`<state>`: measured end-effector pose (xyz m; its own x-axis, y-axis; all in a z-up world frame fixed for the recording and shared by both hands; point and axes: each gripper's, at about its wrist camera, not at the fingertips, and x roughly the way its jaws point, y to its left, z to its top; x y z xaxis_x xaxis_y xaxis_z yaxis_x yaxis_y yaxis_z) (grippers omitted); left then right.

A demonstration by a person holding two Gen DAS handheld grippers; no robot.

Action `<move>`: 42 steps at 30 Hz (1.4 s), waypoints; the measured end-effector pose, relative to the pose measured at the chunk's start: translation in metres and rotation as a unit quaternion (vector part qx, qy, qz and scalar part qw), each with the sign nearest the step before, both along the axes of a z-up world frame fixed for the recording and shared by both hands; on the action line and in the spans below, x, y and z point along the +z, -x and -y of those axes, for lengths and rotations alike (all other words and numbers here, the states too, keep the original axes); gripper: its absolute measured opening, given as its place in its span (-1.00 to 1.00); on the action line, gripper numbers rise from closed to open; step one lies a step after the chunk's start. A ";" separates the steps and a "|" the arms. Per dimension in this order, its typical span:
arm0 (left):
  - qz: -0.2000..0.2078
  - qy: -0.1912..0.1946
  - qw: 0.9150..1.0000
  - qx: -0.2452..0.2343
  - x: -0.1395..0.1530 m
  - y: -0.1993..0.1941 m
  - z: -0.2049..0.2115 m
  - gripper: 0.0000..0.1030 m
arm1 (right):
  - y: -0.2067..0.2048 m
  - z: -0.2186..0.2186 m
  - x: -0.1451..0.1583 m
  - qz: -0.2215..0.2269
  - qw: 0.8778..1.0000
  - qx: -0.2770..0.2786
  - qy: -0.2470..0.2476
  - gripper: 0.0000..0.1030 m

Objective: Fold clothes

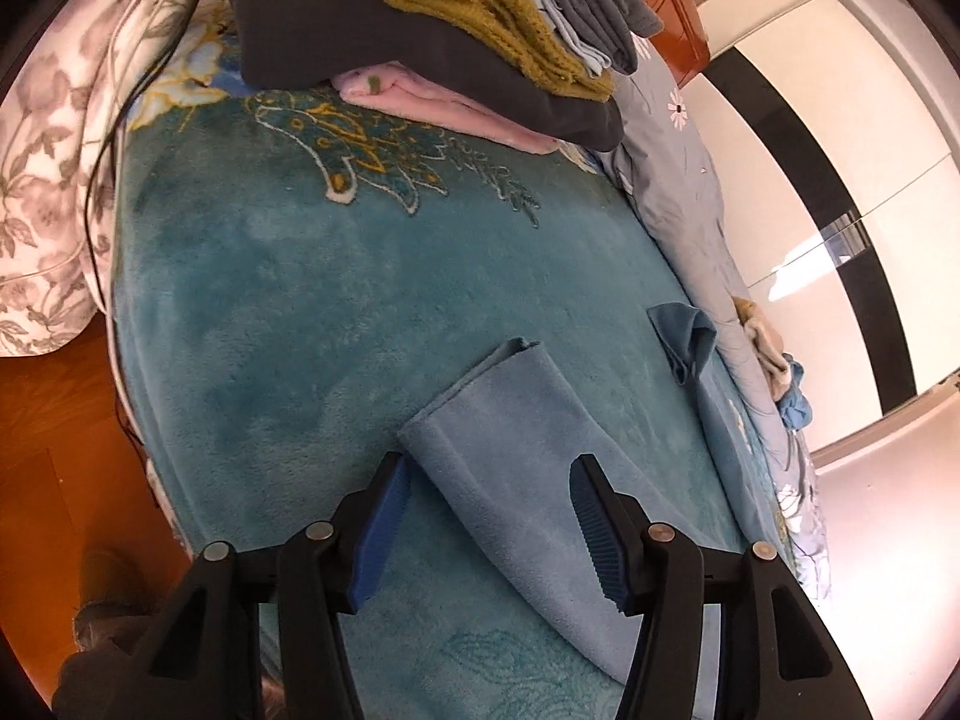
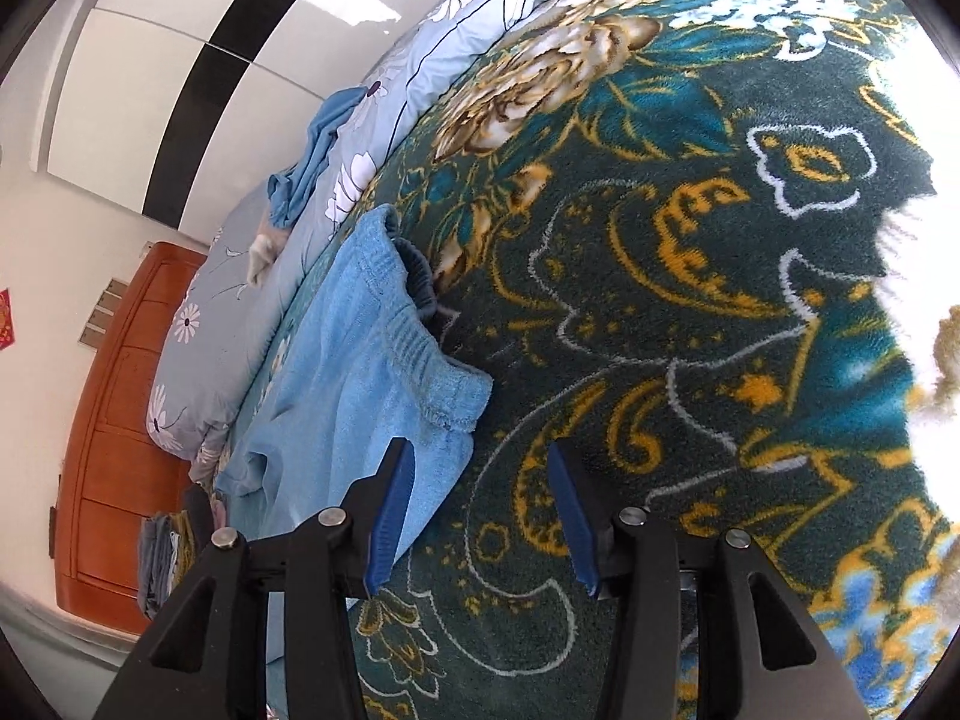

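Note:
Light blue fleece trousers lie on the teal patterned blanket. In the left wrist view a trouser leg (image 1: 510, 450) runs up between my open left gripper (image 1: 489, 480), its hem just beyond the fingertips. In the right wrist view the elastic waistband (image 2: 420, 348) lies ahead and left of my open right gripper (image 2: 480, 468); the left fingertip (image 2: 399, 468) sits over the fabric edge, the right over bare blanket. Neither gripper holds anything.
A stack of folded clothes (image 1: 432, 42) sits at the far end of the blanket (image 1: 270, 300). A floral pillow (image 1: 48, 180) and a cable lie at left. A grey floral duvet (image 2: 240, 300) with loose clothes (image 2: 312, 162) borders the blanket. A wooden headboard (image 2: 120, 420) stands behind.

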<state>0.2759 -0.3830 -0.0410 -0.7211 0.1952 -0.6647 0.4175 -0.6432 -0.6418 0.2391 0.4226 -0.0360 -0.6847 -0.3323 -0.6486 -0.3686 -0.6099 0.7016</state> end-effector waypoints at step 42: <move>-0.008 0.030 0.998 -0.063 -0.005 0.035 -0.003 -0.89 | -0.056 0.005 -0.005 0.026 0.998 -0.063 -0.016 -0.80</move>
